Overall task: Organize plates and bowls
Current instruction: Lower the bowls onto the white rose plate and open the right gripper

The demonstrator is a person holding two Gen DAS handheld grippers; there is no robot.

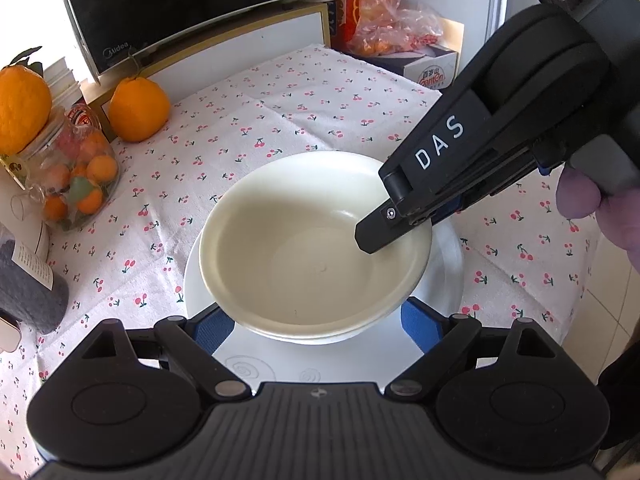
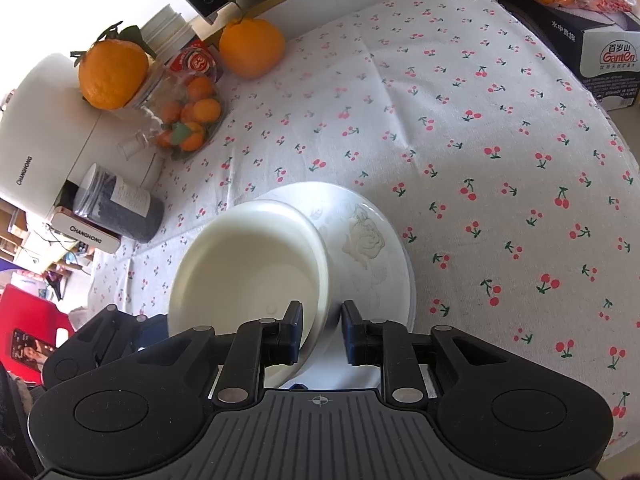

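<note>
A cream bowl sits nested in another bowl on a white plate on the cherry-print tablecloth. My left gripper is open, its blue-padded fingers wide on either side of the bowl's near edge, above the plate. My right gripper straddles the bowl's rim, one finger inside the bowl and one outside, with a visible gap to the wall. In the left wrist view the right gripper reaches in from the right onto the bowl's far right rim. The plate shows an embossed flower.
A jar of small oranges and two big oranges stand at the left. A microwave, a red box, a bag of fruit and a carton line the back. A dark jar lies beside a white appliance.
</note>
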